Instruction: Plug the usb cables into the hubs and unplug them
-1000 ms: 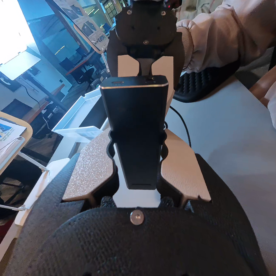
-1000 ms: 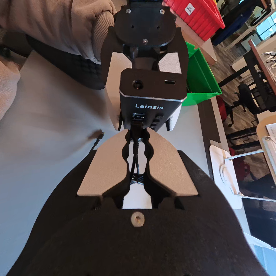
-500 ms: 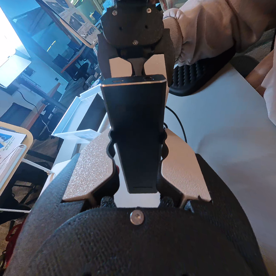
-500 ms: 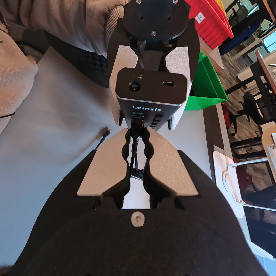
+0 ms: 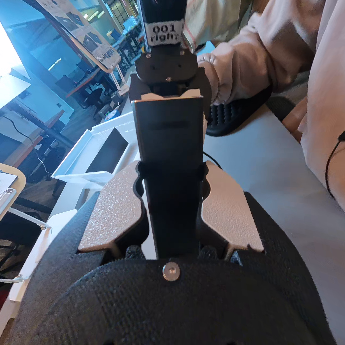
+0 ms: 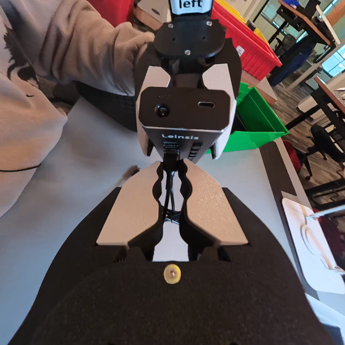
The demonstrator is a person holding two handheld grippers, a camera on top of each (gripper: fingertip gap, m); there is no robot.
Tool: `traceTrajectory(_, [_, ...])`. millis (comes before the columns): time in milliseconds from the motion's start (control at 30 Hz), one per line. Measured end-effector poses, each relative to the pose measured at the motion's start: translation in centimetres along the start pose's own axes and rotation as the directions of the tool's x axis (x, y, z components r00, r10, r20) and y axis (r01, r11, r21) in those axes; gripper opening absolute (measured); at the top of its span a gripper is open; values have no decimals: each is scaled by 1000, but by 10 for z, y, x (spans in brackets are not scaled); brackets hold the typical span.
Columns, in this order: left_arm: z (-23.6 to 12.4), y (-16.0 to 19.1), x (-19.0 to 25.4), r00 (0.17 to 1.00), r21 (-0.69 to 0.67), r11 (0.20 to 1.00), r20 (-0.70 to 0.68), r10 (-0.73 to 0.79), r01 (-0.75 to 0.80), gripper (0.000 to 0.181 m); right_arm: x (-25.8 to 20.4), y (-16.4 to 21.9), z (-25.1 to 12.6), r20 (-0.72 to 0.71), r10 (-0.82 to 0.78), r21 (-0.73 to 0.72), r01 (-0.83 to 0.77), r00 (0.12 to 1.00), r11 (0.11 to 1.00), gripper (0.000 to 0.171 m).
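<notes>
Hub clamped between the left gripper fingers above the table, right gripper facing it, pinching the cable plug seated in the hub's underside, bin behind right.

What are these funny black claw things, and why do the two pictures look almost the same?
They are tongs that a person squeezes by hand, one in each hand, and each carries a camera looking along its fingers. So each picture shows its own tongs up close and the other pair farther off. The left tongs grip a long black box, a USB hub. The right tongs pinch a black cable plug that sits at a port of the same hub, above a pale grey table. A green bin stands at the back.
</notes>
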State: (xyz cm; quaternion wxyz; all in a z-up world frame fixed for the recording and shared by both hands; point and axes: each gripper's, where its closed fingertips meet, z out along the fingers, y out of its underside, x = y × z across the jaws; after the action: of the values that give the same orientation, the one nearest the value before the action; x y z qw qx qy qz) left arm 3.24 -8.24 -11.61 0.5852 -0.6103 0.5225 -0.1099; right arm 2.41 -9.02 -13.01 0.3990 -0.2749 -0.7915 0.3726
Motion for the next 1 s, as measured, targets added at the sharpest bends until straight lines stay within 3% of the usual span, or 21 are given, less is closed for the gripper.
traceTrajectory(233, [-2,2,-7,998,23,1000,67,14,-15,61,8,-3,1,-79,-89,-84,82,993,993,15])
traceTrajectory(533, [5,1,3,997,20,998,51,55,-56,67,0,-2,7,-69,-169,-150,158,983,976,16])
traceTrajectory(733, [-6,-24,4,989,78,989,85,123,-130,63,0,-23,0,-95,-180,-68,174,979,982,15])
traceTrajectory(833, [-19,-26,-5,989,112,988,118,93,-106,63,13,-10,-16,-140,-159,-127,142,977,982,15])
traceTrajectory(900, [-49,-30,-26,982,184,982,187,14,-49,63,23,-9,-39,-173,-32,-26,28,984,999,15])
traceTrajectory(1000, [-63,-18,-38,972,159,987,234,-18,-20,63,42,-16,-73,-281,-19,7,21,960,1000,15])
